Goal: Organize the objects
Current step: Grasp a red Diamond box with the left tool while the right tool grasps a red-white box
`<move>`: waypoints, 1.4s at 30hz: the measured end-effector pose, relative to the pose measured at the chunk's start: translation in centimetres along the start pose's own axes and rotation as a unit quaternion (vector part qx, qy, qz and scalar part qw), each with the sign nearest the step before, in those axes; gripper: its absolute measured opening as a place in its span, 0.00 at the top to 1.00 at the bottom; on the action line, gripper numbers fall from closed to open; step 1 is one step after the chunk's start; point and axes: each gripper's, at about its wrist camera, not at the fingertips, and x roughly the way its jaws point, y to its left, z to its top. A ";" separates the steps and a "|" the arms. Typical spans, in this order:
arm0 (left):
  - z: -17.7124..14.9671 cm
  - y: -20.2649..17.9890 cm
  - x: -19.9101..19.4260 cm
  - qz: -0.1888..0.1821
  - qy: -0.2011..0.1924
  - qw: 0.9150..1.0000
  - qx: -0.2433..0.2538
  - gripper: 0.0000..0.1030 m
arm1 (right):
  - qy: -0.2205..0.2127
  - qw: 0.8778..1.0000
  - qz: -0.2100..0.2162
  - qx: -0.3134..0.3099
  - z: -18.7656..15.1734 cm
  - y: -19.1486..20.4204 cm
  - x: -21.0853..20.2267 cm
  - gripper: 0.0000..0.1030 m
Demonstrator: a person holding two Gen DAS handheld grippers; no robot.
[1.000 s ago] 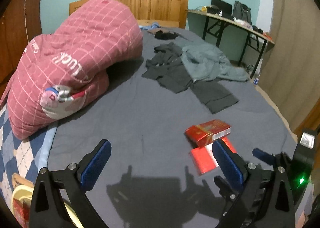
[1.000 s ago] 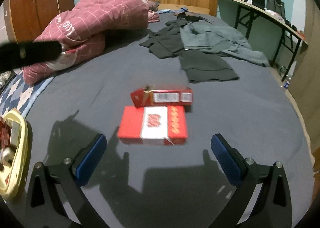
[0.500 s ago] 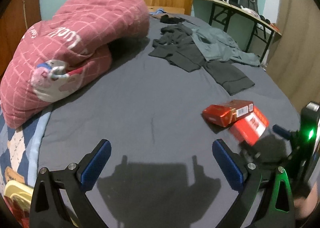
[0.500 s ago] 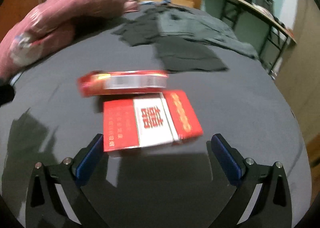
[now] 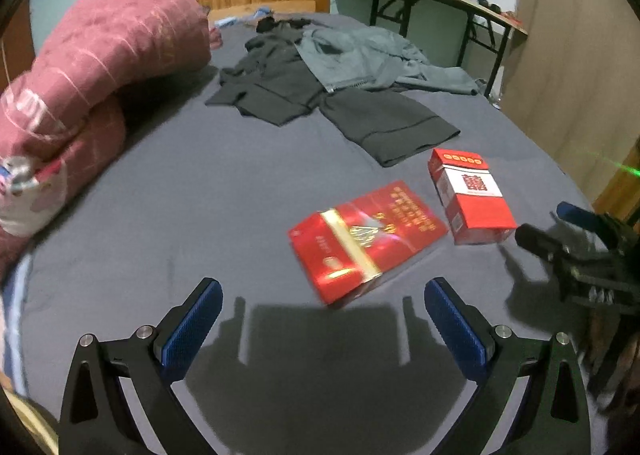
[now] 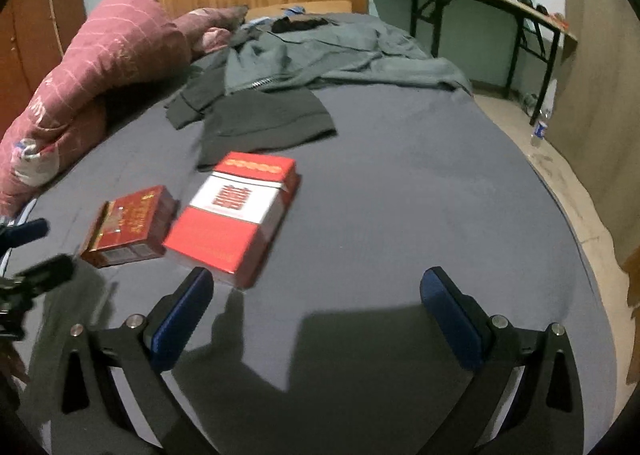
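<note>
Left gripper (image 5: 322,319) jaws spread wide, nothing held, dark red box (image 5: 366,239) flat on grey bedsheet (image 5: 224,191) just ahead, right gripper (image 6: 316,305) jaws spread wide, nothing held, red-and-white box (image 6: 236,213) beside dark red box, near left finger.

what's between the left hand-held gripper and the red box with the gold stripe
Nothing visible. The left hand-held gripper is open, and only bare grey bedsheet and shadow lie between its fingertips and the red box with the gold stripe. The red and white box sits apart to the right, the clothes farther back.
</note>
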 end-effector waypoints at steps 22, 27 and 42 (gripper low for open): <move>2.3 -2.1 6.5 -0.130 -0.020 0.932 0.338 0.00 | 0.042 0.997 0.012 0.061 4.7 2.3 4.1 0.00; 2.9 -2.3 8.5 -0.130 -0.021 0.951 0.281 0.06 | 0.082 0.995 -0.011 0.047 5.8 3.3 7.7 0.00; -3.7 0.4 2.7 -0.058 -0.010 0.997 0.047 0.42 | 0.062 0.998 -0.023 -0.002 -2.1 1.7 0.1 0.44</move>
